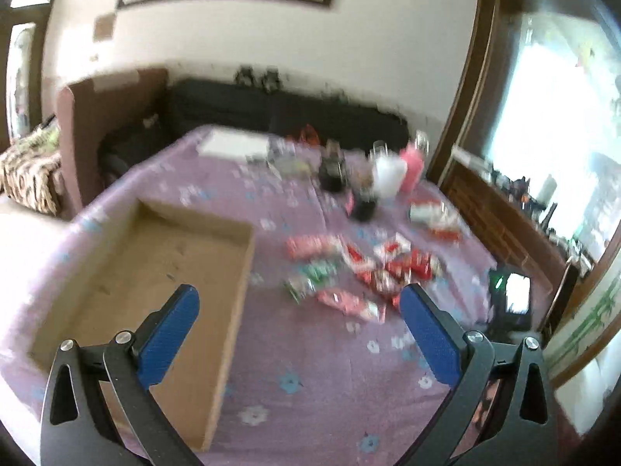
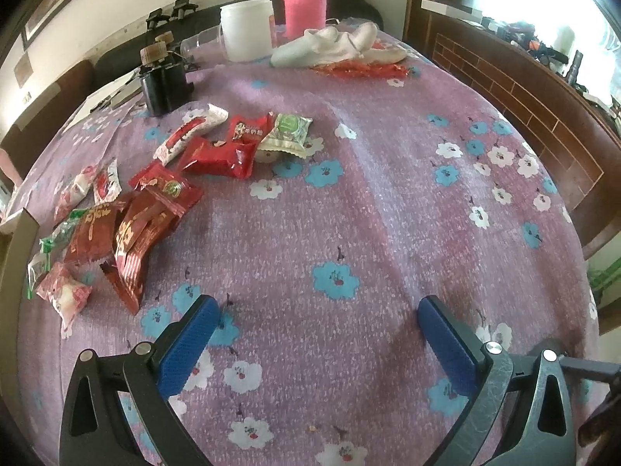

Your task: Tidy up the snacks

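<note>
A shallow cardboard box (image 1: 155, 264) lies open and empty on the purple flowered tablecloth (image 1: 310, 380), at the left in the blurred left wrist view. Several red, pink and green snack packets (image 1: 349, 272) lie scattered to its right. My left gripper (image 1: 299, 299) is open and empty, above the box's right wall. In the right wrist view the same snack packets (image 2: 132, 209) lie at the left, with a green packet (image 2: 289, 132) farther back. My right gripper (image 2: 318, 310) is open and empty, low over bare cloth to the right of the packets.
At the table's far end stand a pink-sleeved flask (image 2: 304, 4), a white tub (image 2: 246, 29), a black holder with corked bottles (image 2: 163, 81) and white cloths (image 2: 337, 46). A wooden rail (image 2: 543, 108) runs along the right side. A sofa (image 1: 271, 112) lies behind.
</note>
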`<action>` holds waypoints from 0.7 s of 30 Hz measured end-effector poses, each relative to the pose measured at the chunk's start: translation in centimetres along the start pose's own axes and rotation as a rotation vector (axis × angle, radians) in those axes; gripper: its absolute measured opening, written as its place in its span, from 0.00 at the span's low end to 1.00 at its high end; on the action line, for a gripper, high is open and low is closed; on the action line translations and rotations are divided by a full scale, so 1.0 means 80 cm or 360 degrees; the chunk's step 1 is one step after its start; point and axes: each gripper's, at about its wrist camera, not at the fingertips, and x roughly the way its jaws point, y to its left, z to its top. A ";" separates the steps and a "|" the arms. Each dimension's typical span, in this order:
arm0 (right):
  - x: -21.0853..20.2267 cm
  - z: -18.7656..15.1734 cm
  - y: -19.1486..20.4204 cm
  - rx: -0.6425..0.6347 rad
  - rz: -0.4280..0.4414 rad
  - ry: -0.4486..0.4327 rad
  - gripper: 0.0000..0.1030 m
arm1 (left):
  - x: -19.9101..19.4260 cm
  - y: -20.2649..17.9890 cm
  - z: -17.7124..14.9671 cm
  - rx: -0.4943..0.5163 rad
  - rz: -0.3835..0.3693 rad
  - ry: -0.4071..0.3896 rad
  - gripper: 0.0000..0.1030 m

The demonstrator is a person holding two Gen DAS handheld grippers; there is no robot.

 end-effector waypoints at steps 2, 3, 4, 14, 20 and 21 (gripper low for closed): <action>-0.007 -0.006 0.008 -0.0034 -0.0003 -0.0004 0.99 | -0.030 0.010 0.010 -0.0011 -0.0013 -0.0088 1.00; -0.012 -0.009 0.014 -0.0057 0.0010 -0.0012 0.99 | -0.045 0.016 0.015 -0.0025 -0.0024 -0.0124 1.00; -0.019 -0.012 0.020 -0.0082 0.0016 -0.0032 0.99 | -0.058 0.020 0.019 -0.0036 -0.0035 -0.0153 1.00; -0.220 -0.022 0.074 -0.0281 0.0076 -0.0703 0.99 | -0.180 0.029 0.076 0.0057 -0.0174 -0.0430 1.00; -0.353 0.000 0.077 -0.0335 0.0104 -0.1100 1.00 | -0.226 0.022 0.148 0.0151 -0.0197 -0.0509 1.00; -0.381 0.009 0.077 -0.0343 0.0123 -0.1163 1.00 | -0.232 0.021 0.160 0.0164 -0.0194 -0.0519 1.00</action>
